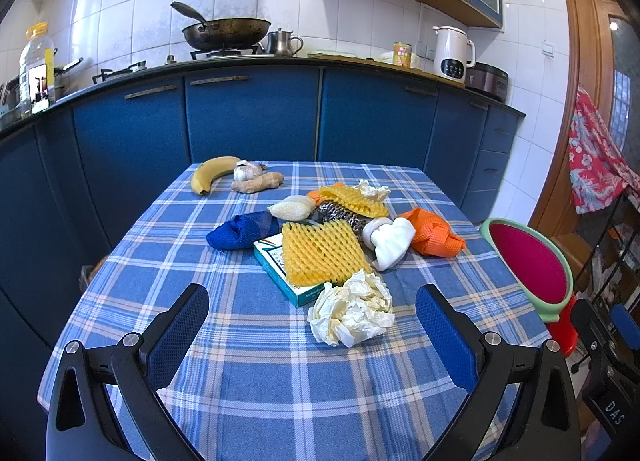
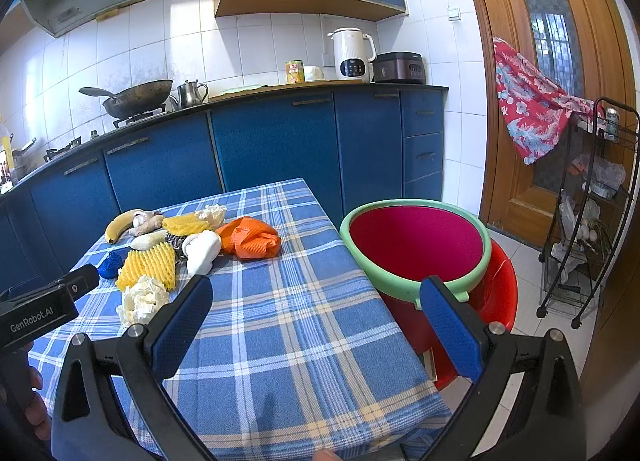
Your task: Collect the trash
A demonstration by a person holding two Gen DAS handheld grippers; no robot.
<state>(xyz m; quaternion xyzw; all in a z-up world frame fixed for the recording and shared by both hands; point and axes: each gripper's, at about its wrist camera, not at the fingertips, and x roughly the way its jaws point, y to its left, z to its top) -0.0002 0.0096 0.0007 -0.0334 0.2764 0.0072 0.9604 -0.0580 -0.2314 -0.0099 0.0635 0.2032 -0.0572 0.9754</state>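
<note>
Right gripper (image 2: 316,313), blue-padded jaws wide apart, empty, above the near right part of the blue plaid tablecloth (image 2: 288,325). Red round basin with pale green rim (image 2: 416,245) sits just beside the table's right edge, on a red stool (image 2: 500,293). Crumpled white tissue (image 2: 142,301) touches yellow foam fruit net (image 2: 150,265); orange mesh cloth (image 2: 252,241) behind. Left gripper's black body (image 2: 44,305) at left edge.

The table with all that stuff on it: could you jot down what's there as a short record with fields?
surface: table with blue plaid cloth
nearest trash: crumpled tissue
pile behind: yellow foam net lying on a teal box, orange cloth, blue cloth
food, far corner: banana, garlic, ginger
bin: red bucket with green-rimmed basin, beside the table
left gripper: open, empty
right gripper: open, empty
</note>
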